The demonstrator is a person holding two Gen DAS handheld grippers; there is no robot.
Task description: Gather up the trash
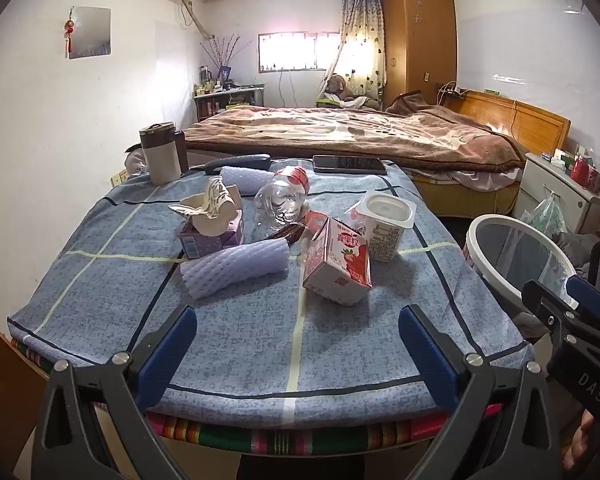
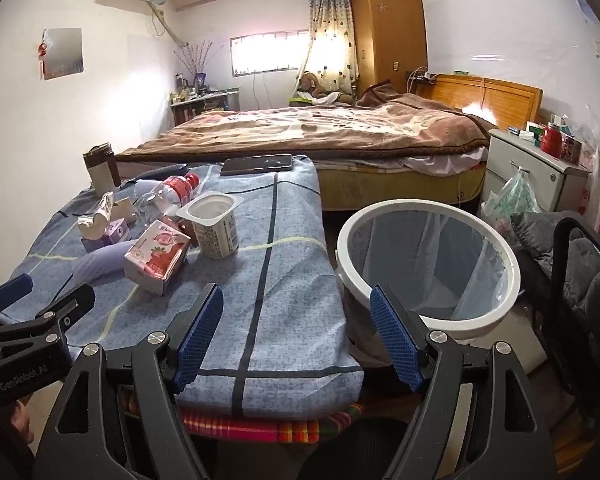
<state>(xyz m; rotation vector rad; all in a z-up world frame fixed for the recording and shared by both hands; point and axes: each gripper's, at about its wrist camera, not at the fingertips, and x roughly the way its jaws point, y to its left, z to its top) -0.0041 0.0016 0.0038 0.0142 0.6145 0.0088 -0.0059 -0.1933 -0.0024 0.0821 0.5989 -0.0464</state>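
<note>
Trash lies on a table with a blue checked cloth (image 1: 240, 336): a red-and-white milk carton (image 1: 337, 268) on its side, a white yogurt cup (image 1: 386, 228), a crushed clear bottle with a red label (image 1: 284, 196), a purple foam sleeve (image 1: 236, 266) and a crumpled wrapper on a small purple box (image 1: 210, 220). My left gripper (image 1: 298, 344) is open and empty over the table's near edge. My right gripper (image 2: 296, 334) is open and empty at the table's right corner, beside a white-rimmed bin with a clear liner (image 2: 428, 264). The carton (image 2: 156, 258) and cup (image 2: 214, 226) also show in the right wrist view.
A black phone (image 1: 350, 165), a dark remote (image 1: 240, 162) and a thermos mug (image 1: 160, 158) sit at the table's far edge. A bed with a brown blanket (image 1: 360, 128) lies behind. A white nightstand (image 2: 540, 164) and plastic bags stand right of the bin.
</note>
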